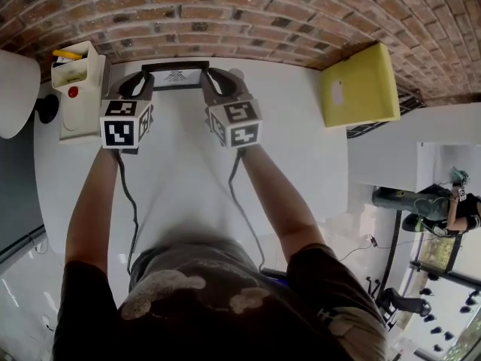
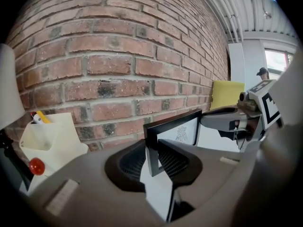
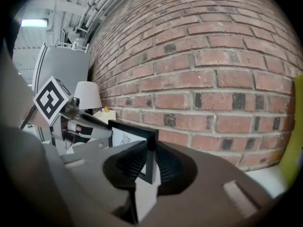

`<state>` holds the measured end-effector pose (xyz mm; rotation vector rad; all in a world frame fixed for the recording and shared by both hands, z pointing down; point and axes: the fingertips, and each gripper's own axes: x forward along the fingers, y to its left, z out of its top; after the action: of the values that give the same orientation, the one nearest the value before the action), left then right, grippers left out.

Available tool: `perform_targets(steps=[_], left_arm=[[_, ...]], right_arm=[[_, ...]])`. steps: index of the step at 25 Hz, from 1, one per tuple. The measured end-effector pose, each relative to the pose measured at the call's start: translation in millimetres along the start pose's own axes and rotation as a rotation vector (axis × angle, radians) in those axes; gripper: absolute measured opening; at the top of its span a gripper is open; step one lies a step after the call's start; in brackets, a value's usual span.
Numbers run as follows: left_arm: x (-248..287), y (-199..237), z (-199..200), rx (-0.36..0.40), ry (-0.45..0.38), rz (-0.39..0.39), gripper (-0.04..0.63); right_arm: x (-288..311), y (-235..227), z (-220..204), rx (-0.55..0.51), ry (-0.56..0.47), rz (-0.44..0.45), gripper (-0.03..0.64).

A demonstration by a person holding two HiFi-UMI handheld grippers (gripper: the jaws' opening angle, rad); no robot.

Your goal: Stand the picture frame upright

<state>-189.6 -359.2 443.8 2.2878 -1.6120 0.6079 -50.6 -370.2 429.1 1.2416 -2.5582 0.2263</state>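
The picture frame (image 1: 176, 75) is at the middle of the bench's (image 1: 301, 149) far edge, close to the brick wall (image 1: 248, 13). It is black with a white sheet inside that carries a small drawing. It is up on its edge with its face toward the person. Whether its lower bar touches the bench cannot be made out.

The left tongs (image 2: 154, 161) are closed on the frame's left bar near the lower corner, with the ribbed pads (image 2: 130, 162) pressing on both faces of it. The right tongs (image 3: 149, 167) are clamped the same way on the right bar.

A cream box (image 1: 79, 89) with a red knob sits at the far left corner, and a white lamp shade (image 1: 15, 92) is just beyond the bench's left edge. A yellow board (image 1: 359, 87) lies at the far right corner, well apart from the frame.
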Motion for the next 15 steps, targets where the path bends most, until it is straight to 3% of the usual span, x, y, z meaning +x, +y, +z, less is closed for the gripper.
perform_targets(steps=[15], left_arm=[[58,31,1,0.009,-0.012,0.019,0.087]], right_arm=[[61,-27,-13,0.004,0.014,0.000,0.060]])
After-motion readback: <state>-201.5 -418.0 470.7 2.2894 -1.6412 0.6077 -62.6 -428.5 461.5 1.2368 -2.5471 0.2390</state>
